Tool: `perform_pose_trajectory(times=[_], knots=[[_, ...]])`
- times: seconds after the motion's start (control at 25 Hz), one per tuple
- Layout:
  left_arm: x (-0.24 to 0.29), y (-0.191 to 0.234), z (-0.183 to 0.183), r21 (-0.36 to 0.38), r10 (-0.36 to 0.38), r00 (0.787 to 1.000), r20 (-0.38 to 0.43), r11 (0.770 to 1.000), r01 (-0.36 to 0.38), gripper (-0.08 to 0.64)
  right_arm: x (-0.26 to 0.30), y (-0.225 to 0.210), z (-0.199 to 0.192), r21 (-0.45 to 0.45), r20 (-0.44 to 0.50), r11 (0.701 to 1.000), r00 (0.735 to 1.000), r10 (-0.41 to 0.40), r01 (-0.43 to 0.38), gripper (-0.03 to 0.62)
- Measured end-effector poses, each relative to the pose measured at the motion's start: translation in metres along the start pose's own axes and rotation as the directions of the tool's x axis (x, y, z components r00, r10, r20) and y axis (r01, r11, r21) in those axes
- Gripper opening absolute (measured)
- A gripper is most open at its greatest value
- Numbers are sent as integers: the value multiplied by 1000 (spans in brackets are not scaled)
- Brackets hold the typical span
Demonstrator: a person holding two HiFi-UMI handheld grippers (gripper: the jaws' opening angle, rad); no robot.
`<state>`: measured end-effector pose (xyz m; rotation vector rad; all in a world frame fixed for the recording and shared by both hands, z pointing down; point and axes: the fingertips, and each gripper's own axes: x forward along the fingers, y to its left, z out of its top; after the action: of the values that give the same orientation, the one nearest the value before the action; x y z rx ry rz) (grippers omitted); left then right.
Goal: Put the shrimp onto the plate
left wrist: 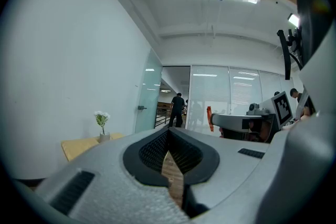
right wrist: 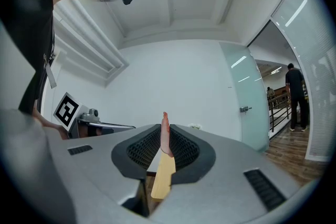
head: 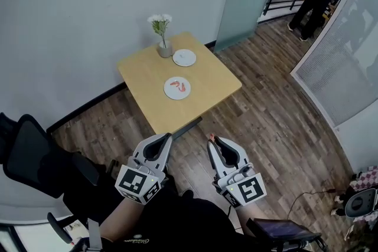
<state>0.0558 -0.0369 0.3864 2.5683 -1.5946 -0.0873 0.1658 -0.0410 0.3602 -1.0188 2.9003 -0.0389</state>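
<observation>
jaws of the right gripper (head: 211,140) are pinching a thin pink shrimp (right wrist: 165,131), which is sticking out past the tips; jaws of the left gripper (head: 169,136) are pressing together on nothing. both grippers are hovering over the wood floor (head: 277,121), just off the near corner of the table (head: 207,77). the nearer plate (head: 167,90) is sitting about the middle of the table with a second shrimp (head: 178,86) lying on it, and an empty plate (head: 184,57) is sitting near the far corner, just beside the flower vase (head: 165,49). the grip is looking slight, so a jolt on the way in could be shaking the shrimp loose onto the floor. its jutting end could be catching the table edge on a low approach. reaching for the empty plate is risking a knock to the flower vase, and a release over a rim could be dropping the shrimp onto bare table.
</observation>
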Motion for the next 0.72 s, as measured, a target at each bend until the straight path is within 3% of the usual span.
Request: perform_pose_trajectory(times=[0.32, 0.72], knots=[[32, 49, 0, -5, 2, 1000, 4, 1000, -2, 0, 53, -24, -11, -7, -9, 1000, 1000, -12, 12, 52], [81, 155, 24, 6, -27, 1000, 14, 1000, 27, 0, 170, -46, -5, -17, -14, 1000, 1000, -25, 25, 52]])
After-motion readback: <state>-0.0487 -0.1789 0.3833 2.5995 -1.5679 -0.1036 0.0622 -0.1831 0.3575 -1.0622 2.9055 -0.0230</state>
